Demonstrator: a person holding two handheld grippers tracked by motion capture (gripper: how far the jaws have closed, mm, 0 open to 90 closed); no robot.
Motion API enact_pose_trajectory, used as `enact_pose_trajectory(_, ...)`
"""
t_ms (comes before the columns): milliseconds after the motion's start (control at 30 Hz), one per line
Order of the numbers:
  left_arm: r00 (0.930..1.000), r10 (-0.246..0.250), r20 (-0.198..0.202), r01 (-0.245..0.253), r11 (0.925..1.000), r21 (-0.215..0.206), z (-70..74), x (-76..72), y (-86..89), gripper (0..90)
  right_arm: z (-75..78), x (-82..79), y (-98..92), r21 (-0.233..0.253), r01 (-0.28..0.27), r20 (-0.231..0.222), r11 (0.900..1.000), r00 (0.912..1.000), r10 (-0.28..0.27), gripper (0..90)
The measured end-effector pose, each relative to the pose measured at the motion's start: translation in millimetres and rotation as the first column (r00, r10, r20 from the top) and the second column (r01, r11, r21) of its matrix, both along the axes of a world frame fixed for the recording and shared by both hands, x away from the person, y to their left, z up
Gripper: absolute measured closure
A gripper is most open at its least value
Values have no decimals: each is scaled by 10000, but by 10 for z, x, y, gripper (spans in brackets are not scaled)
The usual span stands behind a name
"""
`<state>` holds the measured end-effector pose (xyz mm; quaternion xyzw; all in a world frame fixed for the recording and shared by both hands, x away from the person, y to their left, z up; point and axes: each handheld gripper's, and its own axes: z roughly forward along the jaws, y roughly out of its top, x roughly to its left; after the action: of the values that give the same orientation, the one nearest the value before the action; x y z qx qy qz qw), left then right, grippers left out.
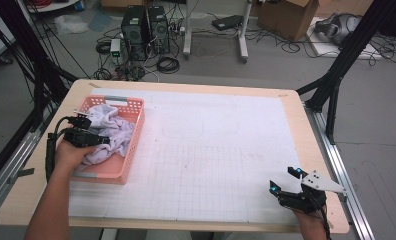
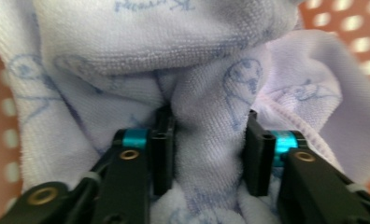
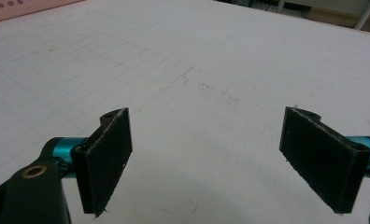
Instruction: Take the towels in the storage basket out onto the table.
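Note:
A pink plastic basket (image 1: 136, 131) stands at the table's left side with a crumpled pale lilac towel (image 1: 115, 131) in it. My left gripper (image 1: 98, 131) reaches into the basket from its left edge. In the left gripper view its jaws (image 2: 210, 140) press on a bunched fold of the printed towel (image 2: 197, 60), and the basket's dotted wall (image 2: 356, 28) shows behind. My right gripper (image 1: 282, 179) rests low near the table's front right corner. Its jaws (image 3: 206, 154) stand wide open over the white mat with nothing between them.
A white gridded mat (image 1: 211, 150) covers most of the wooden table (image 1: 306, 150). Black frame posts (image 1: 336, 75) stand at both sides. Computer towers (image 1: 145, 30), cables and cardboard boxes (image 1: 286, 17) lie on the floor beyond the far edge.

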<state>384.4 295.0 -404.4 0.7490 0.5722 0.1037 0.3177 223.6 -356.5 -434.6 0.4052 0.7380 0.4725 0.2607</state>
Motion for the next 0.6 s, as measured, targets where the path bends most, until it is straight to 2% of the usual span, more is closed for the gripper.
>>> enact_pose_trajectory(100, 9970, 45, 773, -18, 9994, -360, 78, -56, 9, 659, -1, 0, -30, 30, 81, 31, 10000, 10000, -81, 155)
enact_pose_trajectory(167, 9914, 90, 1303, 12, 9969, -781, 131, -99, 36, 659, 2, -1, -37, 29, 105, 69, 9999, 9999, -105, 156)
enact_pose_trajectory(333, 9721, -34, 2347, 332, 9918, -1231, 247, -204, 80, 660, 8, -8, -29, 30, 91, 41, 10000, 9999, -91, 156)
enact_pose_trajectory(400, 9619, -4, 2734, 425, 9881, -1481, 289, -243, 98, 661, 13, -15, -21, 66, 85, -2, 9999, 10000, -85, 156)
enact_pose_trajectory(600, 9138, 313, 4049, 628, 9741, -2171, 430, -350, 165, 662, 23, -18, -23, 98, 75, 84, 9999, 9999, -76, 156)
